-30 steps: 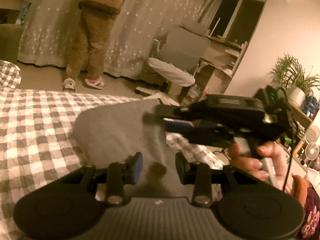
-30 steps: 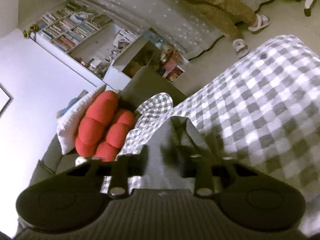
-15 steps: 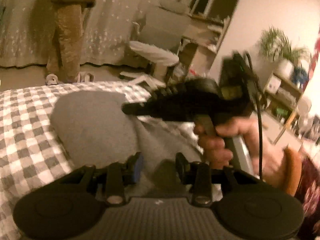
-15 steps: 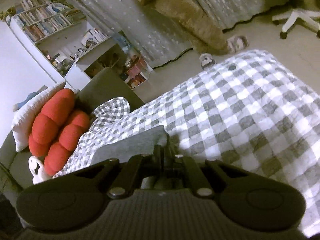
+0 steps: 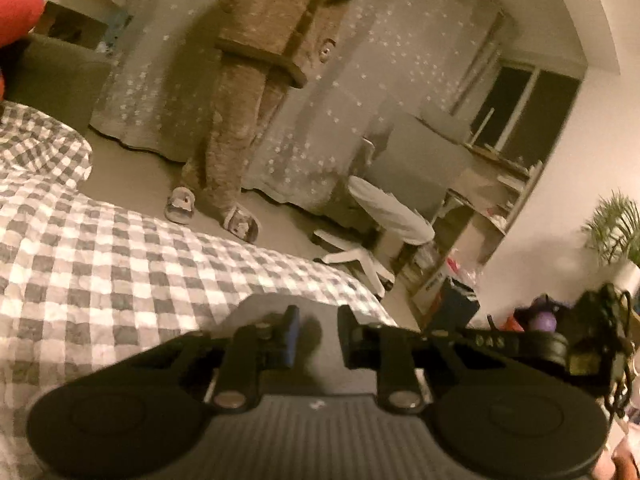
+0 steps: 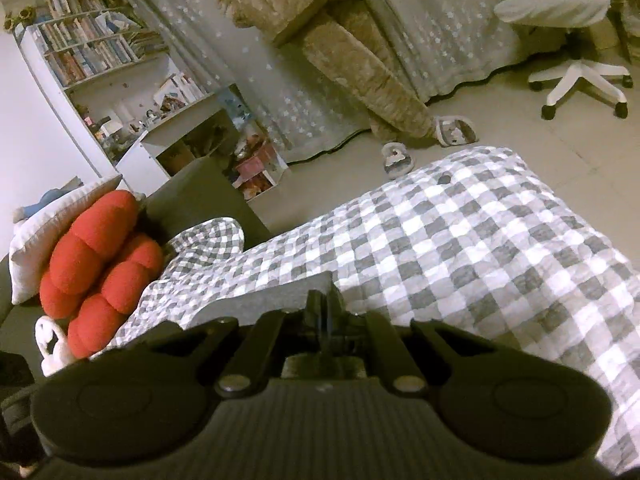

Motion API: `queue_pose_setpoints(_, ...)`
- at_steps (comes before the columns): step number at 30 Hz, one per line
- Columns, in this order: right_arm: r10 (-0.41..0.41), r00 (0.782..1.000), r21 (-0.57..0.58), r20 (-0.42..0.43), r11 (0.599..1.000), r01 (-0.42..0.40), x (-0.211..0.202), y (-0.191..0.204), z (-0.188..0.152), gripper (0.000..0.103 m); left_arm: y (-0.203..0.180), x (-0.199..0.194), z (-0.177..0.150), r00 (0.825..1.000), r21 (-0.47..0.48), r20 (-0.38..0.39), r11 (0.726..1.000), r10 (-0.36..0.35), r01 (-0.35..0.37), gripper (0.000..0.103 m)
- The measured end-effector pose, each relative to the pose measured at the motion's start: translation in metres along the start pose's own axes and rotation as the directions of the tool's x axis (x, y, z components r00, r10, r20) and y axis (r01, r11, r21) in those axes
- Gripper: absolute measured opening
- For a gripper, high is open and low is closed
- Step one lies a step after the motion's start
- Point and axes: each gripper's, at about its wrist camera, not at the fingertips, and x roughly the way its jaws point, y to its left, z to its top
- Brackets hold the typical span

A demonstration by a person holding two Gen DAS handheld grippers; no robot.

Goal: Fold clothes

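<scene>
Soft, light and limp by the look of it, a grey garment (image 6: 276, 294) lying on the checked quilt (image 6: 480, 240) at the near edge, best taken at a hem or corner so the cloth hangs straight instead of bunching. Right gripper (image 6: 326, 312) low over the cloth, jaws brought together, apparently pinching the grey edge; left gripper (image 5: 314, 334) held level just above the same garment (image 5: 316, 320), jaws parted, nothing between them. Farther off, a person in fleece (image 5: 240, 120) standing by the curtain.
</scene>
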Motion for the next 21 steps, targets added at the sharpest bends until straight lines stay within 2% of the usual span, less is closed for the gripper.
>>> queue_pose_setpoints(2, 0.006, 1.000, 0.003, -0.010, 1.000, -0.006, 0.002, -0.001, 0.000, 0.004, -0.002, 0.007, -0.001, 1.000, 0.007, -0.004, 1.000, 0.026, -0.026, 0.019)
queue_pose_setpoints(3, 0.025, 1.000, 0.008, -0.013, 1.000, -0.024, 0.003, -0.002, 0.000, 0.005, -0.003, 0.010, -0.003, 0.999, 0.024, -0.011, 0.999, 0.046, -0.046, 0.016)
queue_pose_setpoints(6, 0.042, 0.999, 0.009, 0.000, 0.999, -0.042, -0.001, 0.000, 0.001, 0.014, -0.005, 0.018, -0.007, 0.994, 0.074, -0.029, 0.992, 0.103, -0.101, 0.011)
queue_pose_setpoints(9, 0.042, 0.999, -0.041, 0.017, 0.998, -0.041, -0.010, 0.006, 0.003, 0.014, -0.007, 0.022, -0.009, 0.991, 0.113, -0.039, 0.986, 0.126, -0.121, 0.011)
queue_pose_setpoints(11, 0.064, 0.998, -0.087, 0.000, 0.994, -0.064, -0.009, 0.015, -0.002, 0.014, -0.011, 0.026, -0.011, 0.988, 0.151, -0.046, 0.979, 0.147, -0.139, 0.010)
queue_pose_setpoints(16, 0.112, 0.993, -0.197, -0.048, 0.973, -0.119, -0.008, 0.037, -0.014, 0.014, -0.029, 0.033, -0.015, 0.975, 0.262, -0.046, 0.945, 0.217, -0.198, 0.009)
queue_pose_setpoints(18, 0.071, 0.993, -0.241, -0.089, 0.966, -0.091, 0.004, 0.041, -0.022, 0.014, -0.029, 0.033, -0.015, 0.974, 0.261, -0.045, 0.944, 0.221, -0.202, 0.009)
queue_pose_setpoints(19, 0.046, 0.993, -0.253, -0.105, 0.965, -0.071, 0.008, 0.039, -0.026, 0.014, -0.028, 0.032, -0.015, 0.974, 0.258, -0.046, 0.945, 0.220, -0.202, 0.009)
queue_pose_setpoints(20, 0.027, 0.993, -0.261, -0.116, 0.964, -0.057, 0.010, 0.036, -0.028, 0.005, -0.027, 0.032, -0.015, 0.975, 0.258, -0.047, 0.945, 0.219, -0.200, 0.009)
queue_pose_setpoints(21, 0.011, 0.992, -0.266, -0.125, 0.963, -0.044, 0.012, 0.032, -0.030, 0.000, -0.026, 0.032, -0.015, 0.975, 0.258, -0.047, 0.946, 0.217, -0.198, 0.009)
